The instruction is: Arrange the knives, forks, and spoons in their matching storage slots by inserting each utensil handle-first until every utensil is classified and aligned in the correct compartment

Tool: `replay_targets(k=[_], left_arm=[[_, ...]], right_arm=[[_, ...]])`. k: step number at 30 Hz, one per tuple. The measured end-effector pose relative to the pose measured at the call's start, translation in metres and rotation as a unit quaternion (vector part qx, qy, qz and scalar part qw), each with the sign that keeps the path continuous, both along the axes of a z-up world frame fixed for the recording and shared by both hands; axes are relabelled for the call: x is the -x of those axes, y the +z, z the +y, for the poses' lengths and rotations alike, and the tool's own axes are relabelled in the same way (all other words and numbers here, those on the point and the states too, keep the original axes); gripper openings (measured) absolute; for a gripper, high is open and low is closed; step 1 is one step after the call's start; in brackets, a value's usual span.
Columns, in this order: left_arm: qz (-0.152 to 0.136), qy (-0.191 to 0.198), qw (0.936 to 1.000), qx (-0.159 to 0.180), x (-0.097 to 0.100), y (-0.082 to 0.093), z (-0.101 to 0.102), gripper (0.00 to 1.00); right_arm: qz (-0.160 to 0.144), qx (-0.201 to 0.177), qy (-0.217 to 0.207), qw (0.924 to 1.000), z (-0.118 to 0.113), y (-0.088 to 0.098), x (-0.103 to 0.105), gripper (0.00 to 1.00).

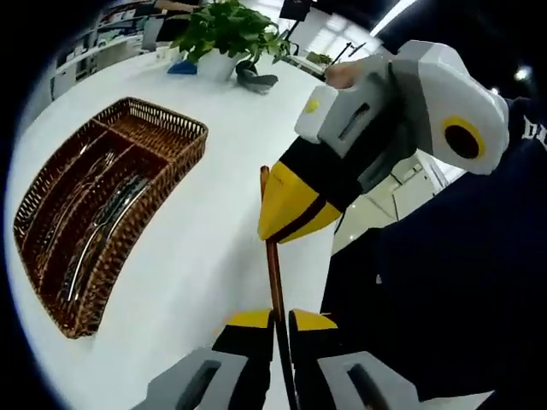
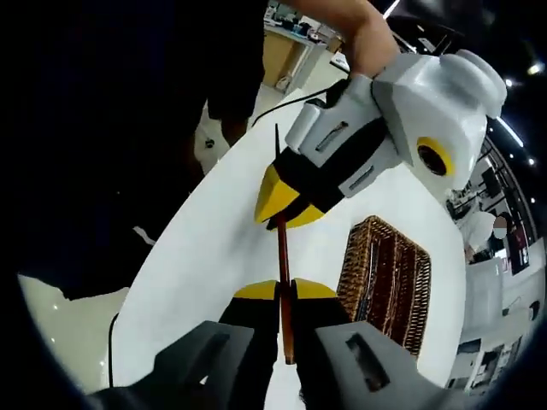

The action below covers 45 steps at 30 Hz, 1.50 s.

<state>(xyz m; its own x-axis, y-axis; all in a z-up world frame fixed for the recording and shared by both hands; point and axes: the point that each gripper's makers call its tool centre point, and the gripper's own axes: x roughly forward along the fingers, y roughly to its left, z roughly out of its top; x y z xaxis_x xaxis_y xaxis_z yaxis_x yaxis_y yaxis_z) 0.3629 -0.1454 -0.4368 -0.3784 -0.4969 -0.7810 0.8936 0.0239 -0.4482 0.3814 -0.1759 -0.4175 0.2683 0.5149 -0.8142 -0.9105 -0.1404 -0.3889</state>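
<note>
A slim utensil with a brown handle is held between both grippers above the white table; I cannot tell its kind. My left gripper is shut on it at the bottom of the left gripper view. There my right gripper comes in from the right and clamps the handle's far end. In the right gripper view my right gripper is shut on the brown handle, and my left gripper grips it further up. A thin dark tip sticks out beyond it. The wicker cutlery basket lies to the left.
The basket has long compartments with several metal utensils lying in them. A potted plant, a blue item and a dark object stand at the table's far end. The person's dark clothing is close on the right.
</note>
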Motion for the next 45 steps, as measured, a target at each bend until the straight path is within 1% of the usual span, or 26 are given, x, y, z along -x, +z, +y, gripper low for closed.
replay_targets(k=[2,5,7,10,12,14,16,19,20,21,23,25,28,29,32,33,34,36,37,38,39,41,42,43,44,45], left_arm=[[-0.001,0.002,1.0000,0.000,0.000,0.000,-0.001,0.06],[-0.011,0.011,0.9998,-0.008,-0.004,-0.006,-0.001,0.04],[-0.014,0.021,0.9997,-0.007,-0.005,-0.007,-0.003,0.04],[-0.008,0.039,0.9992,-0.004,-0.005,-0.007,-0.005,0.03],[-0.005,0.056,0.9984,-0.006,-0.005,-0.008,-0.006,0.03],[-0.004,0.063,0.9980,-0.008,-0.004,-0.008,-0.007,0.03],[-0.001,0.073,0.9973,-0.010,-0.003,-0.010,-0.009,0.03],[0.006,0.082,0.9965,-0.011,0.000,-0.013,-0.011,0.03],[0.010,0.085,0.9962,-0.011,0.001,-0.013,-0.011,0.03],[0.012,0.087,0.9961,-0.012,0.001,-0.013,-0.011,0.03],[0.015,0.092,0.9956,-0.009,0.002,-0.012,-0.012,0.03],[0.022,0.095,0.9951,-0.011,0.004,-0.013,-0.012,0.03],[0.024,0.097,0.9949,-0.015,0.004,-0.014,-0.011,0.03],[0.024,0.098,0.9948,-0.014,0.004,-0.014,-0.011,0.03],[0.030,0.105,0.9940,-0.007,0.005,-0.013,-0.013,0.03],[0.027,0.111,0.9934,-0.003,0.003,-0.012,-0.013,0.03],[0.027,0.114,0.9931,-0.002,0.002,-0.012,-0.013,0.03],[0.026,0.121,0.9924,-0.001,0.000,-0.012,-0.012,0.03],[0.024,0.128,0.9915,0.000,-0.001,-0.013,-0.012,0.03],[0.021,0.139,0.9901,0.005,-0.003,-0.013,-0.012,0.03],[0.023,0.146,0.9889,0.007,-0.004,-0.012,-0.012,0.03],[0.020,0.173,0.9845,0.021,-0.008,-0.010,-0.015,0.03],[0.018,0.180,0.9832,0.024,-0.009,-0.010,-0.015,0.03],[0.014,0.192,0.9810,0.029,-0.011,-0.009,-0.015,0.03],[0.011,0.201,0.9790,0.034,-0.012,-0.008,-0.017,0.03],[0.010,0.206,0.9777,0.037,-0.013,-0.007,-0.018,0.03]], right_arm=[[-0.007,0.006,0.009,0.9999,-0.001,0.000,0.000,0.02],[-0.004,-0.004,0.009,0.9999,-0.002,0.002,-0.001,0.03],[-0.008,-0.002,0.011,0.9999,-0.002,0.001,-0.002,0.03],[-0.020,0.003,0.022,0.9996,-0.005,-0.001,-0.001,0.03],[-0.031,-0.001,0.027,0.9991,-0.005,-0.001,-0.002,0.04],[-0.031,-0.004,0.023,0.9993,-0.007,-0.004,-0.003,0.04],[-0.038,-0.003,0.030,0.9988,-0.008,-0.006,-0.002,0.04],[-0.040,-0.006,0.031,0.9987,-0.009,-0.008,0.000,0.05],[-0.035,-0.011,0.025,0.9990,-0.010,-0.008,0.000,0.05],[-0.026,-0.027,0.013,0.9992,-0.009,-0.006,0.001,0.05],[-0.018,-0.045,-0.003,0.9988,-0.009,-0.004,0.000,0.06],[-0.013,-0.056,-0.022,0.9981,-0.011,-0.003,-0.002,0.10],[-0.007,-0.079,-0.047,0.9958,-0.011,0.001,-0.004,0.14],[0.002,-0.093,-0.065,0.9936,-0.011,0.003,-0.005,0.15],[0.017,-0.119,-0.113,0.9863,-0.015,0.006,-0.010,0.22],[0.021,-0.133,-0.136,0.9815,-0.017,0.009,-0.012,0.23],[0.026,-0.152,-0.164,0.9743,-0.019,0.012,-0.015,0.24],[0.039,-0.187,-0.201,0.9608,-0.021,0.017,-0.017,0.25],[0.049,-0.202,-0.232,0.9502,-0.026,0.018,-0.017,0.26],[0.048,-0.211,-0.252,0.9433,-0.030,0.019,-0.019,0.27],[0.049,-0.229,-0.284,0.9297,-0.035,0.021,-0.022,0.28],[0.056,-0.259,-0.324,0.9082,-0.040,0.024,-0.024,0.31],[0.060,-0.277,-0.345,0.8950,-0.044,0.026,-0.024,0.30],[0.064,-0.290,-0.372,0.8796,-0.048,0.026,-0.024,0.29],[0.071,-0.300,-0.380,0.8722,-0.048,0.026,-0.023,0.28],[0.077,-0.310,-0.391,0.8630,-0.048,0.026,-0.022,0.27]])
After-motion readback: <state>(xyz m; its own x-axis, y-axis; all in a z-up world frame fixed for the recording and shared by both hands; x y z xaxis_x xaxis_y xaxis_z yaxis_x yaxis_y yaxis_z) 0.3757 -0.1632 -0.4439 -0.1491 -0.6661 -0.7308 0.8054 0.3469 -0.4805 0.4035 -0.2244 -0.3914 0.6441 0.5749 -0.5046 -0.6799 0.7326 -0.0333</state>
